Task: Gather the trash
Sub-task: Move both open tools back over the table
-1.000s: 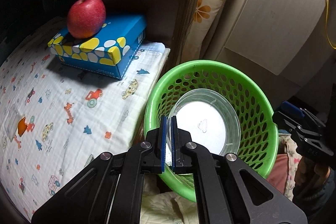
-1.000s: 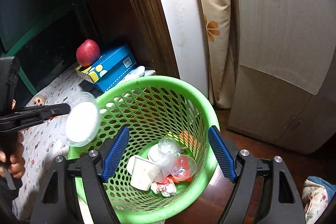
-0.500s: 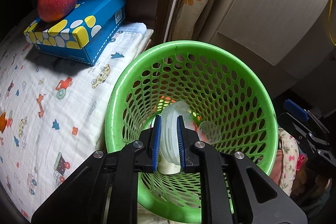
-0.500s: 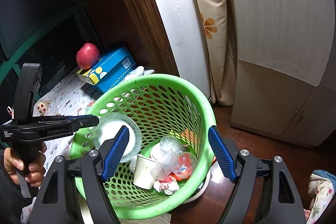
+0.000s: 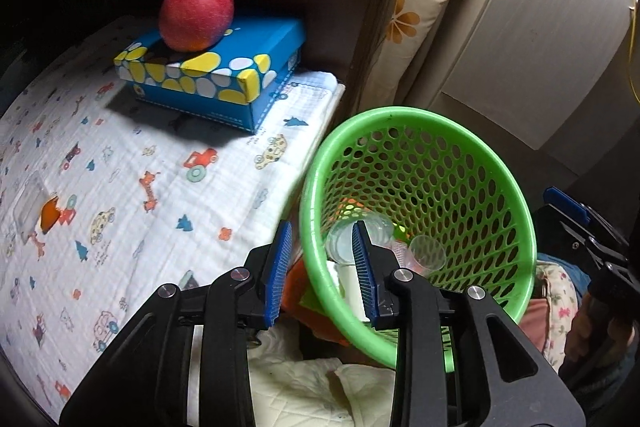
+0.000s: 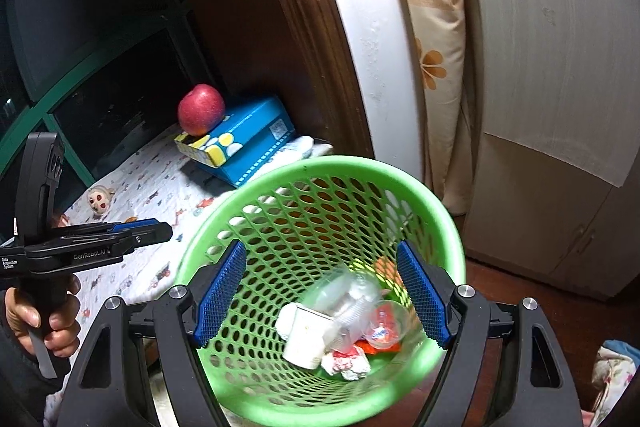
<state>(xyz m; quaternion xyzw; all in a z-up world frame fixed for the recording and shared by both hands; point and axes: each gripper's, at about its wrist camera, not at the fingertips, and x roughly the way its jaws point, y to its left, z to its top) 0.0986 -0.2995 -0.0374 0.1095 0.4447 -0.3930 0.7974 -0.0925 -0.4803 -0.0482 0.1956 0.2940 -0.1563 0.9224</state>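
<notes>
A green perforated basket (image 5: 500, 187) (image 6: 280, 171) stands beside the bed. It holds trash: a clear plastic lid (image 5: 340, 239) (image 6: 336, 287), a white paper cup (image 6: 306, 339), a clear cup (image 5: 428, 253) (image 6: 384, 323) and crumpled wrappers (image 6: 346, 363). My left gripper (image 5: 322, 271) is open and empty over the basket's near rim; it also shows in the right wrist view (image 6: 160, 231). My right gripper (image 6: 320, 291) is open and empty above the basket.
A red apple (image 5: 196, 13) (image 6: 201, 109) sits on a blue spotted box (image 5: 212, 79) (image 6: 240, 143) on a patterned bed sheet (image 5: 120, 187). A small doll head (image 6: 99, 199) lies on the sheet. A wooden frame (image 6: 304, 27), floral cushion (image 6: 432, 67) and cabinet (image 6: 560, 107) stand behind.
My left gripper opened and let go of the clear lid, which now lies in the basket. The left gripper drew back to the basket's rim.
</notes>
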